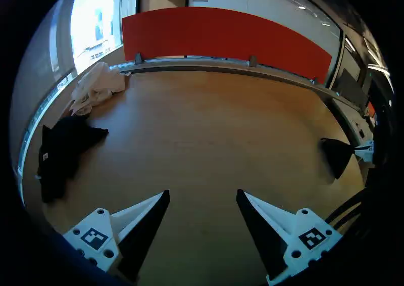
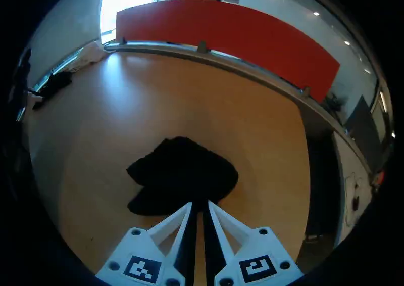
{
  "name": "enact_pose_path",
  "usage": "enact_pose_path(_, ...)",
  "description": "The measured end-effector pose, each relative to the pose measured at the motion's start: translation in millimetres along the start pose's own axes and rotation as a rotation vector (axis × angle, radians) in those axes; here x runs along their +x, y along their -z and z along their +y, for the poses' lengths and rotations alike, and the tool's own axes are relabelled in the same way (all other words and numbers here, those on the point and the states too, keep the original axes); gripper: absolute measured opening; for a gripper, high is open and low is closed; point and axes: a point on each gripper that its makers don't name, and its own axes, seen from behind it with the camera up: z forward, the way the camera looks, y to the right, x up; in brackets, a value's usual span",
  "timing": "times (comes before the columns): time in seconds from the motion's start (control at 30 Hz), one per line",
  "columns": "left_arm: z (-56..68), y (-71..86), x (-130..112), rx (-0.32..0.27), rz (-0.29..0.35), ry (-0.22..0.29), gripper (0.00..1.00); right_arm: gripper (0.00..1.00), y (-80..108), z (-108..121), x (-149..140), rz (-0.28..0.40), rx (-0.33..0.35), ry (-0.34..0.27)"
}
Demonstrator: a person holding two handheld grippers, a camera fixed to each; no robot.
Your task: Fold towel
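1. Well short of the red panel (image 1: 227, 36), the left gripper (image 1: 202, 192) hangs over the wooden table (image 1: 212, 134), jaws wide and holding nothing.
2. Closer to the panel, the right gripper (image 2: 200, 203) has its jaws nearly together, pinching the black towel (image 2: 182, 177).
3. Just before the panel, a white cloth (image 1: 98, 86) lies bunched, with a dark cloth (image 1: 60, 154) a little short of it.

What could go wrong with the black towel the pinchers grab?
The right gripper pinches the black towel at one bunched spot, so it might slip or lift as a lump. The left gripper is open and holds nothing, so the towel may drag across the table instead of spreading flat.
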Motion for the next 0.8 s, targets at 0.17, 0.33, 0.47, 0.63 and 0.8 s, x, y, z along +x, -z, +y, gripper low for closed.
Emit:
enact_pose_path(0.17,0.7,1.0,-0.7,-0.001,0.000,-0.003,0.99,0.07,-0.7,0.7,-23.9,-0.034,-0.016,-0.025)
enact_pose_path(0.33,0.1,1.5,-2.3,0.000,-0.002,-0.007,0.99,0.07,-3.3,0.3,-47.2,-0.069,-0.032,-0.057)
enact_pose_path(0.47,-0.4,2.5,-2.5,0.001,-0.002,-0.008,0.98,0.07,-6.4,-0.5,-61.9,-0.091,-0.041,-0.085)
enact_pose_path(0.63,-2.5,3.5,-1.8,0.004,0.000,-0.009,0.99,0.07,-9.9,-1.8,-76.2,-0.114,-0.047,-0.113)
enact_pose_path(0.8,-4.7,4.6,-2.3,0.008,0.000,-0.007,0.99,0.07,-13.7,-1.5,-86.8,-0.133,-0.061,-0.132)
